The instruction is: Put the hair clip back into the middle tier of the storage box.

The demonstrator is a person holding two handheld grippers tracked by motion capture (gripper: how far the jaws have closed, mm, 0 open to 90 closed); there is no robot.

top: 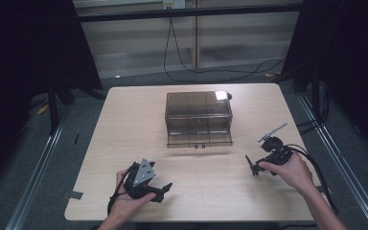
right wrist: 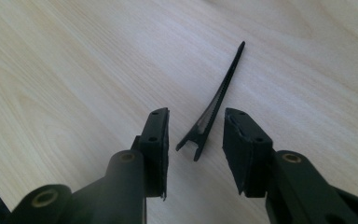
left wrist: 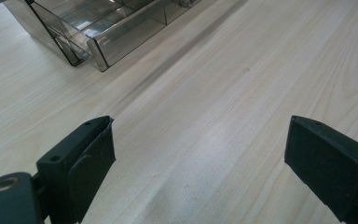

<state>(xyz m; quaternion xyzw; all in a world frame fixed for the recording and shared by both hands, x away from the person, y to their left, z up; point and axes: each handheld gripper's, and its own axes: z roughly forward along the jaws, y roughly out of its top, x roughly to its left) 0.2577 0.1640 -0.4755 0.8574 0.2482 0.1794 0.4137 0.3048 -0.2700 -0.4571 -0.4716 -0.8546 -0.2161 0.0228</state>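
Right gripper fingers flank a black clip lying on the table.

Both of my forearms enter from the near edge of the table. My left hand holds the left gripper low at the near left, its grey plate facing up and its jaws spread wide with nothing between them. My right hand holds the right gripper at the near right, pointed leftward; its jaws stand partly apart, not pressed on anything.
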